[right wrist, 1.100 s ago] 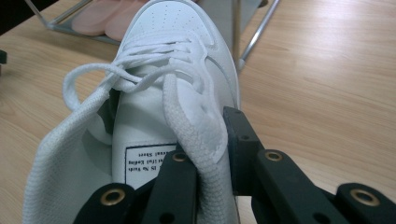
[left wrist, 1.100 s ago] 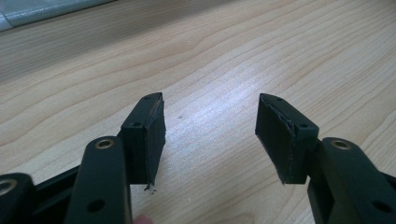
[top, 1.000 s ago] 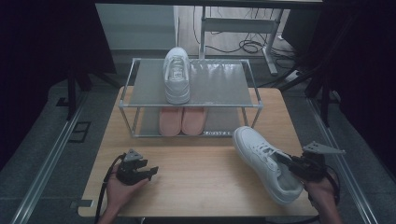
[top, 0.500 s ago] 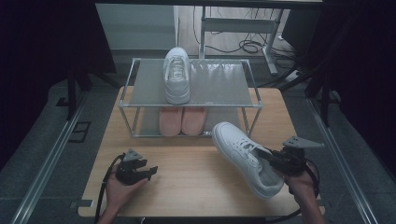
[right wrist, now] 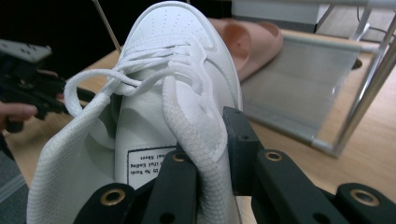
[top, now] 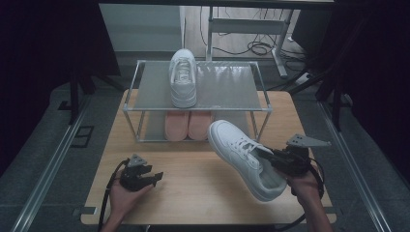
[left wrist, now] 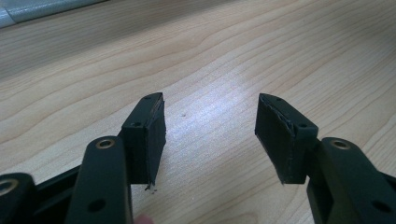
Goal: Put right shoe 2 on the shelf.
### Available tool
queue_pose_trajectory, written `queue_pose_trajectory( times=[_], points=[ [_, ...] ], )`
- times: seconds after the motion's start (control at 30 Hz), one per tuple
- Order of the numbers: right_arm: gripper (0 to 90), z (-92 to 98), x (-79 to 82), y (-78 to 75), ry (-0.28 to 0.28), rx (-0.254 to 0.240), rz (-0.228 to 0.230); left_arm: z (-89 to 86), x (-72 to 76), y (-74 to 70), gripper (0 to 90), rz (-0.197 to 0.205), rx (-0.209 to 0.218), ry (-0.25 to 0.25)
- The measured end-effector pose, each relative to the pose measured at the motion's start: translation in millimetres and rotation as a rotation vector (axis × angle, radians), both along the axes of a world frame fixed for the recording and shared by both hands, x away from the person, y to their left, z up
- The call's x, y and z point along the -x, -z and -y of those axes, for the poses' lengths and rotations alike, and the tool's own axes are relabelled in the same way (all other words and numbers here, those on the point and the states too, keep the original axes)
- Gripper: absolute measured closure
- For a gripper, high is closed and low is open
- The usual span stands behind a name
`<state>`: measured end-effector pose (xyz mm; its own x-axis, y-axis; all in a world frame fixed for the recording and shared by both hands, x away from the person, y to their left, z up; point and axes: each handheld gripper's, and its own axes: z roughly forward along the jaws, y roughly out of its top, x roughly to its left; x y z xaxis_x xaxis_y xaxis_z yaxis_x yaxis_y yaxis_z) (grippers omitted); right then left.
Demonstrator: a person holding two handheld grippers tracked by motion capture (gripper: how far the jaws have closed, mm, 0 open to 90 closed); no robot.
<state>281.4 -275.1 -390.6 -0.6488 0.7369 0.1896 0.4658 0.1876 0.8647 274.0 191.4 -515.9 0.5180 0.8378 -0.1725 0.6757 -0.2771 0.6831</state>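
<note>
Rack (top: 196, 105) ahead of both grippers: one sneaker (top: 183, 77) already on top shelf, pink slippers (top: 187, 124) below. Second sneaker (top: 244, 157) off the table, toe toward rack, clamped at the collar by right gripper (top: 270, 157), jaws closed onto the fabric (right wrist: 198, 140). Judged about halfway: pickup done, placing beside its mate left. Left gripper (top: 153, 178) idle over bare table, jaws wide apart, nothing between them.
</note>
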Motion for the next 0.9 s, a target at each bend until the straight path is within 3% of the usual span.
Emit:
queue_pose_trajectory(
  times=[0.4, 0.6, 0.9],
  points=[
    [82.5, -8.1, -5.9, -46.4, -0.003, -0.046, 0.07, -1.1, 0.4, -1.6, 43.3, 0.009, 0.007, -0.002],
    [82.4, -13.1, -22.1, -66.8, 0.023, -0.046, 0.088, -0.6, 0.3, -1.3, 43.3, 0.005, 0.009, -0.003],
    [82.5, -19.4, -57.2, -87.8, 0.07, -0.052, 0.075, -1.4, -0.2, -0.9, 43.3, 0.005, 0.008, 0.0]
  ],
)
